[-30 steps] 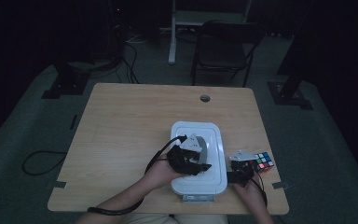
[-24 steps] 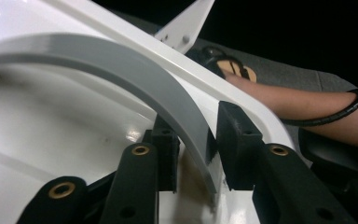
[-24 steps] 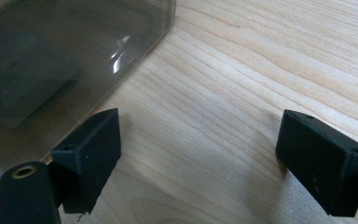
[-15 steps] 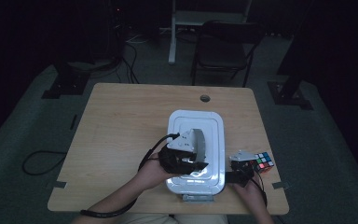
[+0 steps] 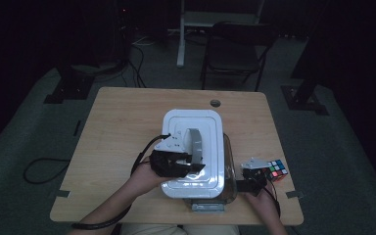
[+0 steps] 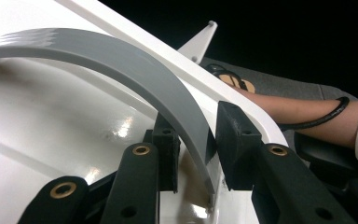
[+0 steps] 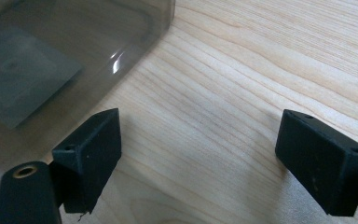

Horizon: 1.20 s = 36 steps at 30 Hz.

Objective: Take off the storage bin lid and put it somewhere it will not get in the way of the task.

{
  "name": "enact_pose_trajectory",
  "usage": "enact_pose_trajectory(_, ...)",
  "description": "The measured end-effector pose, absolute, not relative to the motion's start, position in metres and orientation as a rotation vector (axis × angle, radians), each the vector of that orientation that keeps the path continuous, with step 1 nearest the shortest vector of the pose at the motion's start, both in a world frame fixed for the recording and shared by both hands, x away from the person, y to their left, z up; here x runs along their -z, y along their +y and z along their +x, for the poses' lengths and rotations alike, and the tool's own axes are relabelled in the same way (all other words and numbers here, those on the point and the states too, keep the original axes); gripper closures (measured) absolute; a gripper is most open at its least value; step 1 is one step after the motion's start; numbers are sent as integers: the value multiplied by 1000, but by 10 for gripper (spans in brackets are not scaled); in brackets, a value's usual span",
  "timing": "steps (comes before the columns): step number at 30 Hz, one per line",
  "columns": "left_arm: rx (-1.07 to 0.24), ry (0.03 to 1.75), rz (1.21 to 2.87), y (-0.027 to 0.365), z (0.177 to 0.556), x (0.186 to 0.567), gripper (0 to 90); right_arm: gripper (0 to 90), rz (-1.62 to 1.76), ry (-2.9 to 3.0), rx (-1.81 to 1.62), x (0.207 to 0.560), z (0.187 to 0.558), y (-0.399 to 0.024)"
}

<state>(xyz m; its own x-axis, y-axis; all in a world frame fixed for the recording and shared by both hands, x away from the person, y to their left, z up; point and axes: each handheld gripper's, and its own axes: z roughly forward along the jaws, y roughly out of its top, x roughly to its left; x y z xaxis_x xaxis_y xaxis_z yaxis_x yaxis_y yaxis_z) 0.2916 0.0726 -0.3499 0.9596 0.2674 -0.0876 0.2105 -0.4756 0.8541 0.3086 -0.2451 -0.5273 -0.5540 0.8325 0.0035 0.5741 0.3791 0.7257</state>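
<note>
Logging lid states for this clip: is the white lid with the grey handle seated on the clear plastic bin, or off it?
Off: the white lid sits skewed, exposing the clear plastic bin, held up by the left gripper clamping its grey handle.

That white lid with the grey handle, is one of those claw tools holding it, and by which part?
Yes. The left gripper is shut on the grey handle of the white lid, near the handle's end. The right gripper is open, holding nothing.

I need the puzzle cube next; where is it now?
In the high view the puzzle cube sits near the table's right edge, just beyond the right gripper.
</note>
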Motion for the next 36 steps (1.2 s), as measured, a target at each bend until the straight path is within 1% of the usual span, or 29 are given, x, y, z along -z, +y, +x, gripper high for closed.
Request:
enact_pose_trajectory(18,-86,424,2042,131,295,351,715,143,1225,2279,-984,527,309,-245)
enact_pose_trajectory(22,-82,432,2040,145,295,353,714,143,1230,2277,-983,527,309,-245)
enact_pose_trajectory(29,-88,494,2051,170,300,361,715,143,1228,2277,-982,527,309,-245)
enact_pose_trajectory(33,-72,494,2021,190,302,369,714,143,1232,2276,-983,527,309,-245)
enact_pose_trajectory(36,-71,482,2013,198,303,374,715,143,1235,2275,-982,527,309,-245)
